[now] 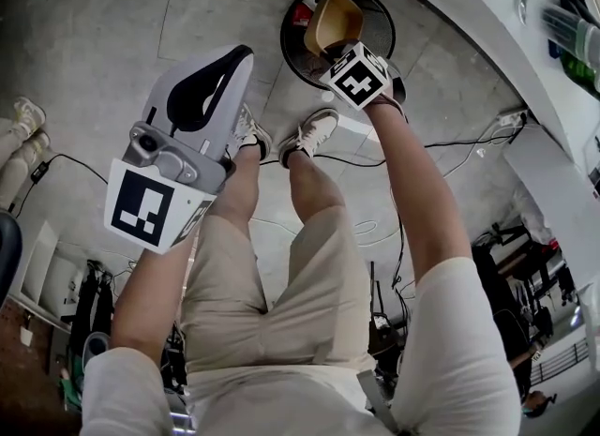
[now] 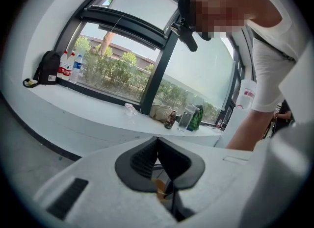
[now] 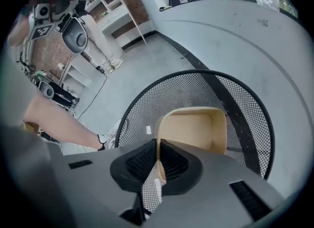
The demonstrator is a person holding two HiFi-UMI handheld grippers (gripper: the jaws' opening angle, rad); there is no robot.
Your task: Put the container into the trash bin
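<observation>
A tan square container (image 1: 335, 18) hangs tilted just above the round black mesh trash bin (image 1: 292, 45) on the floor. My right gripper (image 1: 332, 49) points steeply down and is shut on the container's near wall. In the right gripper view the black pads (image 3: 172, 162) pinch that wall of the container (image 3: 196, 130), with the bin's rim (image 3: 147, 93) circling below it. My left gripper (image 1: 246, 51) is held off to the left of the bin, level with my knees. In the left gripper view the left gripper (image 2: 157, 139) is shut, with nothing between its pads.
A curved white counter (image 1: 469, 12) runs behind the bin, bearing bottles (image 2: 190, 116) and a black bag (image 2: 48, 67). My shoes (image 1: 309, 132) stand just in front of the bin. Cables (image 1: 469, 148) lie on the grey floor. Another person's shoes (image 1: 25, 115) stand at far left.
</observation>
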